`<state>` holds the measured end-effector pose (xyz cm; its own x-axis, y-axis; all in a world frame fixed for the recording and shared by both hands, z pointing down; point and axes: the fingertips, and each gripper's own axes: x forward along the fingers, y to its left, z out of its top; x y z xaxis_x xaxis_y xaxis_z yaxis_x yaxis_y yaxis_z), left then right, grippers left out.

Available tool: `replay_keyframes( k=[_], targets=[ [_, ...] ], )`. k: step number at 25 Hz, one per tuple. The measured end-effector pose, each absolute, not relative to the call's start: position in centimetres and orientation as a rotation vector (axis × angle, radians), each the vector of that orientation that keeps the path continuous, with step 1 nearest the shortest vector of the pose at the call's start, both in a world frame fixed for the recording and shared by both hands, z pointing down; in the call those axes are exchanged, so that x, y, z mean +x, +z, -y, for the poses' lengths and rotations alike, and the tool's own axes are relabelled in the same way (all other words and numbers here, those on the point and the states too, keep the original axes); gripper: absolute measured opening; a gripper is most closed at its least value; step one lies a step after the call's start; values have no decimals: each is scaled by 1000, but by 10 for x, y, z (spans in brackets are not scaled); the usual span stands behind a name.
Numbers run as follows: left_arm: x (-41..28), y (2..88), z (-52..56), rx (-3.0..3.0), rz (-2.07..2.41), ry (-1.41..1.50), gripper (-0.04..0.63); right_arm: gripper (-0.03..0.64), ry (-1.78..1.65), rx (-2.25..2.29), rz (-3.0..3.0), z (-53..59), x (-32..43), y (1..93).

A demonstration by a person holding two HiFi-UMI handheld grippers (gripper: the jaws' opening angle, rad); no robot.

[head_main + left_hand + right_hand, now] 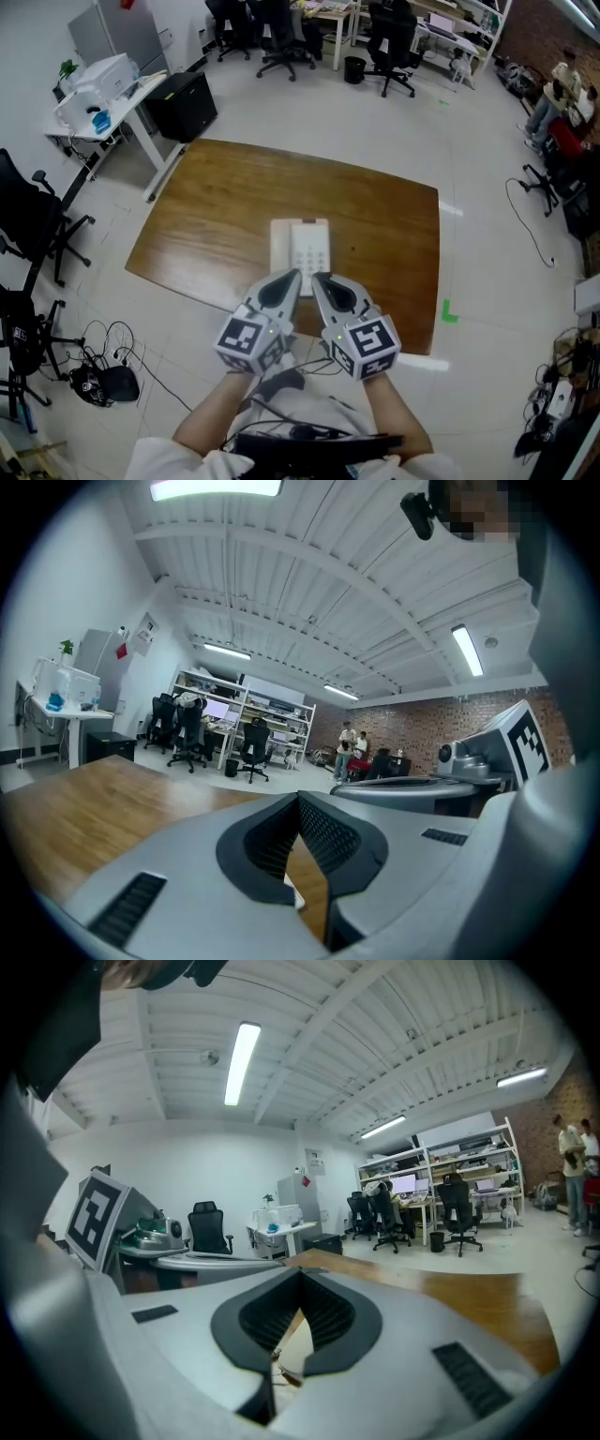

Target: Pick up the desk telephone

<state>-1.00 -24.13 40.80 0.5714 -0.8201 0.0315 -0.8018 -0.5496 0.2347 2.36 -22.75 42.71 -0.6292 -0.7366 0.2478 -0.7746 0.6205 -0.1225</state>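
Note:
A white desk telephone (300, 250) lies flat on the wooden table (216, 206), near the table's front edge. Both grippers hover side by side just in front of it, over that edge. My left gripper (292, 275) is shut and empty, its tip close to the phone's near left part. My right gripper (318, 277) is shut and empty too, its tip at the phone's near right part. In the left gripper view a sliver of the phone (292, 891) shows through the gap behind the shut jaws. The right gripper view shows the phone (293, 1340) the same way.
Black office chairs (37, 225) stand at the table's left, with cables and a black device (117, 380) on the floor. A white desk with a printer (98, 80) and a black cabinet (183, 105) stand at the far left. Desks and chairs (389, 42) fill the back.

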Motion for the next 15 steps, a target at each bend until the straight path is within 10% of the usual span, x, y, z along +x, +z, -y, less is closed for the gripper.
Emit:
replay_keyframes(
  k=[15],
  targets=[
    [-39,476,304,2422,1277,-10,123,196,558,1263,2501,287,25,497]
  ],
)
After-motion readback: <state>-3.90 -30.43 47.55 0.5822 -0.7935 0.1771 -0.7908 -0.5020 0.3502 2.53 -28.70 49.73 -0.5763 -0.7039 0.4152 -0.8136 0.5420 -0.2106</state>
